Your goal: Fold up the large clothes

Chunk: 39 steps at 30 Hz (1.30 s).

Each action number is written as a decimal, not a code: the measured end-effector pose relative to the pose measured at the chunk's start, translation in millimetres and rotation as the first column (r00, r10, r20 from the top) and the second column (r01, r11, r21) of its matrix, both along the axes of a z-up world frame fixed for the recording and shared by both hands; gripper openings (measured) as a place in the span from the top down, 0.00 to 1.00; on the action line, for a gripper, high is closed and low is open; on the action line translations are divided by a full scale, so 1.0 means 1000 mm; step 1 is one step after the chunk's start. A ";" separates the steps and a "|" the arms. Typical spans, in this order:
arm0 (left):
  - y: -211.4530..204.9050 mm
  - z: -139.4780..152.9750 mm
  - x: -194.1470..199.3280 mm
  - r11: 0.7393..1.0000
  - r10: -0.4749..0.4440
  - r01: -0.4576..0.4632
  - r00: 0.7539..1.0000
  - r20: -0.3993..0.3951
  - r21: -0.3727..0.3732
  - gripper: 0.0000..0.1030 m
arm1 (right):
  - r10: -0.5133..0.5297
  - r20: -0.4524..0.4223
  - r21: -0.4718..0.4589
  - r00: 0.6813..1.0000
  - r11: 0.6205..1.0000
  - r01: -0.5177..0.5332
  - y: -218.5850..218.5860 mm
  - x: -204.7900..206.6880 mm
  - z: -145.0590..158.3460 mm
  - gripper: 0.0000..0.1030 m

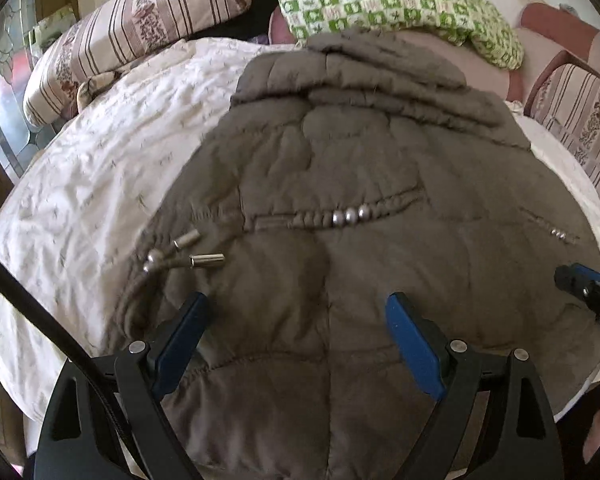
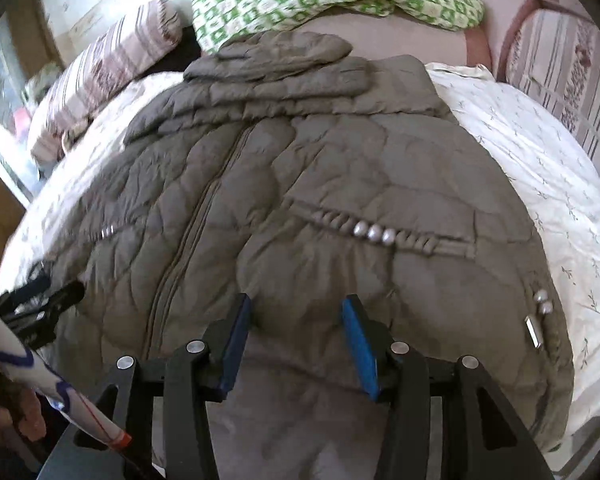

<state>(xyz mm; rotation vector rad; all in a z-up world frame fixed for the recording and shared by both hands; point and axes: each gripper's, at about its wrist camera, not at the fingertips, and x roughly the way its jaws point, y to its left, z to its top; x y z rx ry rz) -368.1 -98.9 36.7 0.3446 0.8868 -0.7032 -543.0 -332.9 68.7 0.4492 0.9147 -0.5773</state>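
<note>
- Since the quilted brown jacket (image 1: 340, 184) is thickly padded, I judge it soft, springy and bulky rather than heavy; folds will likely puff back unless pressed flat.
- Location: jacket lies front-up on the bed, spread over a pale printed bedcover (image 1: 100, 152), hood or collar bunched at the far end near a green checked pillow (image 1: 384, 4), hem nearest the cameras.
- Shell looks like a smooth woven fabric, probably somewhat slippery; a shallow pinch may slide off, so take a deep bite of hem or side seam.
- Hard parts to avoid clamping: metal drawcord tips (image 1: 206, 259) at the hem edge, round studs along the pocket line (image 1: 350, 214), central zip (image 2: 196, 216).
- Left hand-held gripper (image 1: 296, 308): fingers spread wide above the lower panel, nothing between the blue pads, no contact I can confirm.
- Right hand-held gripper (image 2: 296, 312): jaws partly apart over the hem just right of the zip; fabric bulges up between the pads, but the pads do not seem to press on it.
- Best holds, in my judgement: the two hem corners, lifted together toward the collar.
- Containers: none in view. A striped cushion (image 1: 140, 28) sits at the bed's far left.
</note>
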 end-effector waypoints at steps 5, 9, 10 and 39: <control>-0.005 -0.010 -0.006 0.999 -0.002 0.000 0.999 0.052 0.034 0.09 | 0.016 -0.039 -0.057 0.999 0.998 -0.018 0.008 0.003 -0.011 0.41; -0.006 -0.016 -0.008 0.999 0.024 -0.027 0.996 0.082 0.037 0.01 | -0.013 -0.038 -0.087 0.999 0.996 0.010 0.004 -0.001 -0.018 0.18; -0.005 -0.017 -0.008 0.999 0.027 -0.030 0.996 0.089 0.036 0.01 | -0.023 -0.036 -0.097 0.999 0.995 0.019 0.003 -0.003 -0.020 0.17; 0.003 -0.022 -0.013 1.000 0.022 -0.018 0.987 0.160 -0.025 0.00 | 0.028 0.067 -0.142 0.997 0.990 -0.018 0.009 -0.014 -0.026 0.07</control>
